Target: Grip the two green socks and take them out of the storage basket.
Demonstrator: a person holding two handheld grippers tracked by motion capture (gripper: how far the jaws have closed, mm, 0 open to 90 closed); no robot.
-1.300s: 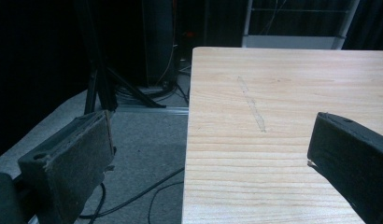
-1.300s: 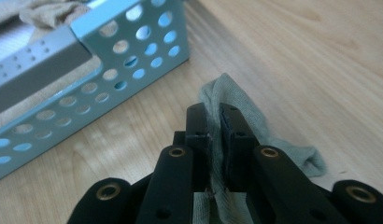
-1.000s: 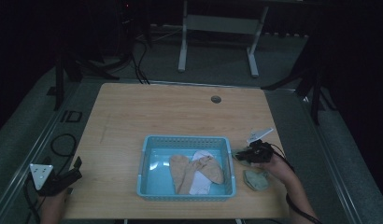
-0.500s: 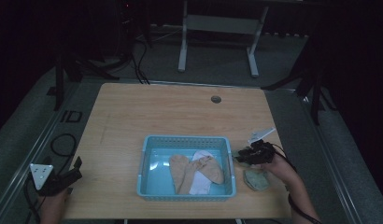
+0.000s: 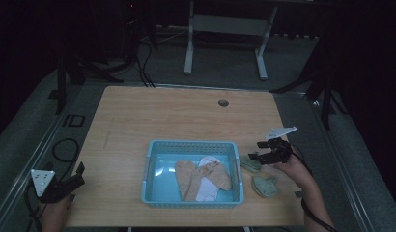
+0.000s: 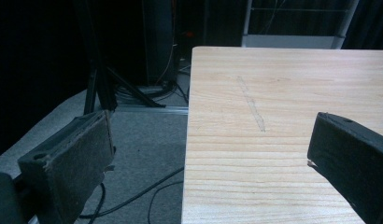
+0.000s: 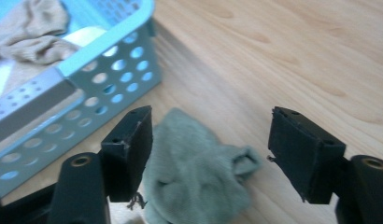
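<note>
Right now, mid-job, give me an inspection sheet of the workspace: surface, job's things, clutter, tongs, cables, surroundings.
Surface: light wooden table, a round grommet hole near its far edge.
Job's things: blue basket holding tan socks and a white sock; one green sock on the table beside the basket, a second green sock nearer the person.
Clutter: nothing seen.
Tongs: right tongs have just been opening, jaws apart over the green sock, not pressing it; left tongs open, nothing between them, at the table's left edge.
Cables: black cables on the floor left of the table.
Surroundings: dark room, grey carpet, a white metal stand behind.
</note>
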